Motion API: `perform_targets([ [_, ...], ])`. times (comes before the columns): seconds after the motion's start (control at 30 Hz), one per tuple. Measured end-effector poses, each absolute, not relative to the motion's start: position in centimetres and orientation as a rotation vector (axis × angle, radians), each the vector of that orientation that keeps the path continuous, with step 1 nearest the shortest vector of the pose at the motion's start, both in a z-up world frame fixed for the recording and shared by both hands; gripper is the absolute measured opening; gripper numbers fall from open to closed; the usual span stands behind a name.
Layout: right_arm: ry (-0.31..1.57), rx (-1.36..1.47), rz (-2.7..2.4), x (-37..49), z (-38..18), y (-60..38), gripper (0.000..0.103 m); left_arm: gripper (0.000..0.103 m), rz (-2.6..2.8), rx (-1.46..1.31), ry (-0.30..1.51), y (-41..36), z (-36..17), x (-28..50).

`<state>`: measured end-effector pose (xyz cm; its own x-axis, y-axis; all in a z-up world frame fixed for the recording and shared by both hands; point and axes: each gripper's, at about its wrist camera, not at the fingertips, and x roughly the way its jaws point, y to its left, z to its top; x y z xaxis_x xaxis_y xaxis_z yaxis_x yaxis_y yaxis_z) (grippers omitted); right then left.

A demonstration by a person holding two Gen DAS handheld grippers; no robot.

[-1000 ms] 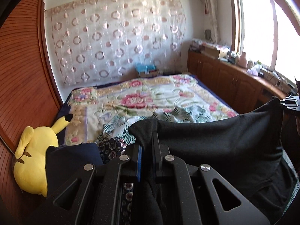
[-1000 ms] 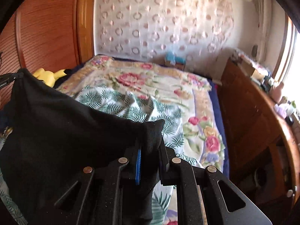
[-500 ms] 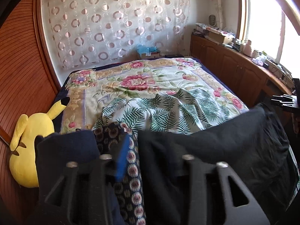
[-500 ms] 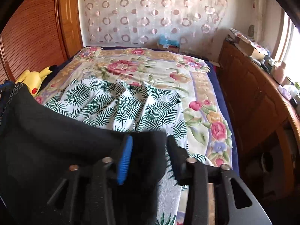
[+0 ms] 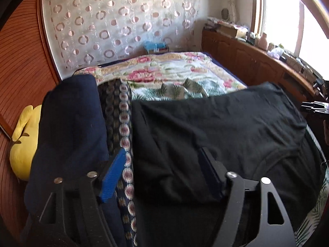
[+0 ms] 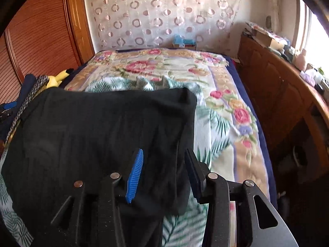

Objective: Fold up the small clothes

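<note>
A black garment [image 5: 222,127] lies folded over on the bed; it also shows in the right wrist view [image 6: 98,131]. My left gripper [image 5: 162,164] is open, its jaws apart around the garment's near left corner, not pinching it. My right gripper [image 6: 164,164] is open too, its jaws on either side of the garment's near right corner. The right gripper's tip shows at the right edge of the left wrist view [image 5: 314,107].
A navy garment [image 5: 70,127] and a patterned dark cloth [image 5: 121,127] lie left of the black one. A yellow plush toy [image 5: 22,144] sits by the wooden wall. The floral bedspread [image 6: 164,68] stretches ahead. A wooden cabinet [image 6: 277,82] runs along the right.
Both grippers held the black garment's corners one second ago, lowered it onto the bed and opened. The garment now rests flat, with the jaws spread wider.
</note>
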<state>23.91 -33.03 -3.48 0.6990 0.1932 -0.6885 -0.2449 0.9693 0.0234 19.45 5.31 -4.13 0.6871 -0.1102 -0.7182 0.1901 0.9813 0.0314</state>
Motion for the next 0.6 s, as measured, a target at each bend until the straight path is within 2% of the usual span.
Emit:
perform_targets([
  [0.2, 0.822, -0.069, 0.197, 22.3, -4.7, -33.9, 0.044, 0.052, -0.141, 0.142, 0.835, 5.3, -5.3, 19.8],
  [0.47, 0.841, -0.047, 0.188, 23.3, -5.3, -33.4, 0.044, 0.050, -0.125, 0.186, 0.880, 4.9, -6.5, 20.4],
  [0.6, 0.835, -0.056, 0.190, 22.8, -5.3, -33.0, 0.044, 0.041, -0.138, 0.206, 0.907, 4.4, -7.2, 20.3],
])
